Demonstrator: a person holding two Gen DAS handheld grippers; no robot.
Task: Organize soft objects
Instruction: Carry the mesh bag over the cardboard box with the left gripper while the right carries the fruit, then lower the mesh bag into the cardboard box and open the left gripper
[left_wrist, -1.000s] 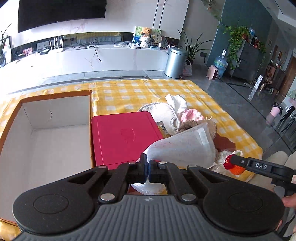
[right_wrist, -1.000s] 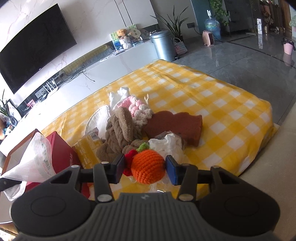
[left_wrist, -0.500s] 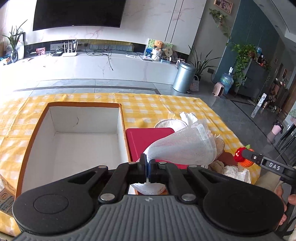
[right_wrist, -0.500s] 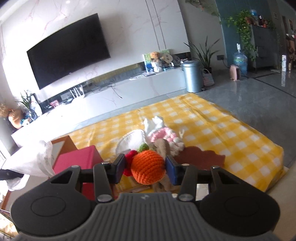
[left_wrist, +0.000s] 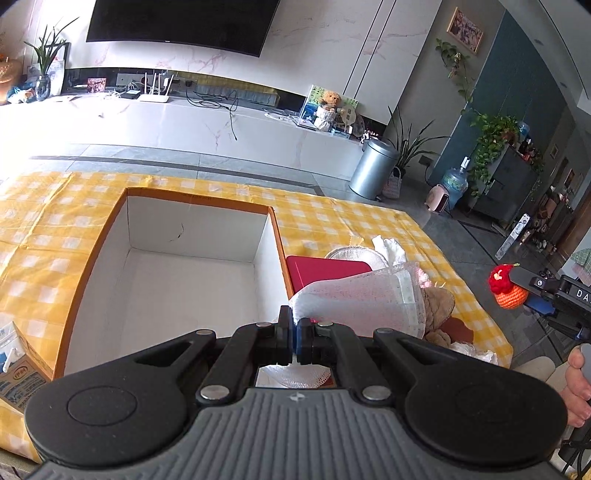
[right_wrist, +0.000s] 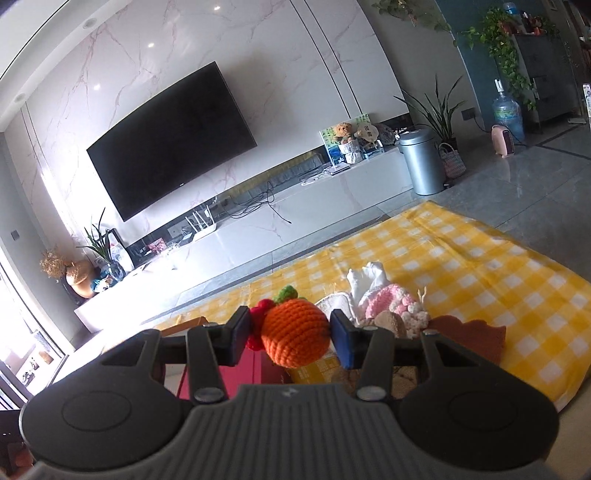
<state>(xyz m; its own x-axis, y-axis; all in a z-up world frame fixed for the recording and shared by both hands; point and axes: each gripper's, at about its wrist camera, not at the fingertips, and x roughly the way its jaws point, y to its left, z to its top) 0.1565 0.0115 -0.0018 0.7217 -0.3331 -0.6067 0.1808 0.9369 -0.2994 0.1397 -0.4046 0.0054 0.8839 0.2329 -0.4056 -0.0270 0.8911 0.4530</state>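
With the cardboard box (left_wrist: 192, 273) empty, the left hand-held gripper (left_wrist: 294, 330) was clamped on a white mesh cloth (left_wrist: 362, 301) beside it, the right hand-held gripper (right_wrist: 291, 338) gripped an orange crocheted fruit (right_wrist: 295, 336), and a pile of soft things (right_wrist: 384, 314) remained on the desk (right_wrist: 480, 258).

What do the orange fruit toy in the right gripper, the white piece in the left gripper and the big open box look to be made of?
Orange fruit toy: crocheted yarn, matte; rows of stitches show. White piece: thin gauzy mesh fabric, probably, semi-sheer with a fine grid texture. Open box: cardboard by the look of it, with smooth white inner walls and orange-brown rim edges.
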